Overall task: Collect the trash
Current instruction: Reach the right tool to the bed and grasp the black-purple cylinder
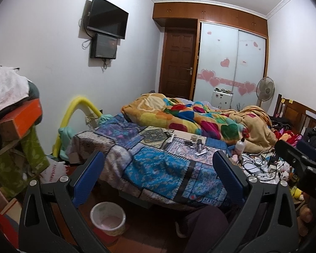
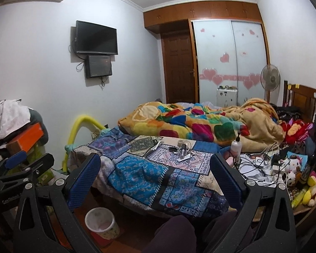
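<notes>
A small pale waste bin with a light liner stands on the floor by the bed's near corner. Small loose items lie on the patchwork bedspread, among them a roll of tape and a white strip; which are trash I cannot tell. My left gripper is open above the bed's near edge, holding nothing. My right gripper is open too, empty, level with it. Each gripper shows at the edge of the other's view.
A rumpled colourful blanket covers the far half of the bed. Cables, a pump bottle and plush toys crowd the right side. Stacked boxes and clothes rise at the left. A person's dark-trousered knees are below the grippers.
</notes>
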A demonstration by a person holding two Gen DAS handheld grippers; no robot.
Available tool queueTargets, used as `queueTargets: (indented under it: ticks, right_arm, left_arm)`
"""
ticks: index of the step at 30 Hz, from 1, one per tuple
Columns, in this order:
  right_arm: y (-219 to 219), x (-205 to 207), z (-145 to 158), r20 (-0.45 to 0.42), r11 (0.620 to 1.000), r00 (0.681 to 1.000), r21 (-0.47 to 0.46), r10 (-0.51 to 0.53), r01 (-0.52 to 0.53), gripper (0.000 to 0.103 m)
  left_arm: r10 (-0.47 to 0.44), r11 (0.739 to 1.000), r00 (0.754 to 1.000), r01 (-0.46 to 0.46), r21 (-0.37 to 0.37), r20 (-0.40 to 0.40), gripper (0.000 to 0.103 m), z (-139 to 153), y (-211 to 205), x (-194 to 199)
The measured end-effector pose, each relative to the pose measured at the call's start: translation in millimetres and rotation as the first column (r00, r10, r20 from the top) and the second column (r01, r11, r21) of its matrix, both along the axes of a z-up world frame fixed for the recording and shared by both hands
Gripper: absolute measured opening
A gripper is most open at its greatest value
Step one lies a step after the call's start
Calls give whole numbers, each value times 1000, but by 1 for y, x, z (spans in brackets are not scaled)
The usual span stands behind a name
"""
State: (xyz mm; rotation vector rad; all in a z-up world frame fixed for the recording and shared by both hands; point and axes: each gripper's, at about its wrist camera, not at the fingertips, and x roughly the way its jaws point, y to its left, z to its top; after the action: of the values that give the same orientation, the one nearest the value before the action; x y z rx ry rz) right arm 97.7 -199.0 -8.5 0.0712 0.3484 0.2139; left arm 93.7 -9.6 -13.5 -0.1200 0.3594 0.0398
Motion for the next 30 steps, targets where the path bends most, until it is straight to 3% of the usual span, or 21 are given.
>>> queueTargets:
  ticks: [12, 17, 25, 30]
  right_arm:
    - [-47, 104, -28, -100, 993, 988, 23, -114, 117, 103]
    - [-67, 156, -44, -148, 991, 980, 17, -130, 134, 103]
    - [-76, 238, -82, -209, 990, 970, -96, -126, 108, 103]
    - [-77, 288, -108, -282, 993, 956, -103, -84, 57, 103]
  left_arm:
    - [-99, 995, 993, 96, -40, -64, 103, -17, -50, 129]
    - [-108, 994, 987, 109, 2, -117, 103, -44, -77, 195]
    - [-111, 994, 971, 111, -10, -213, 103, -93, -100, 288]
    - [-97, 995, 954, 92, -31, -285, 103, -130, -100, 343]
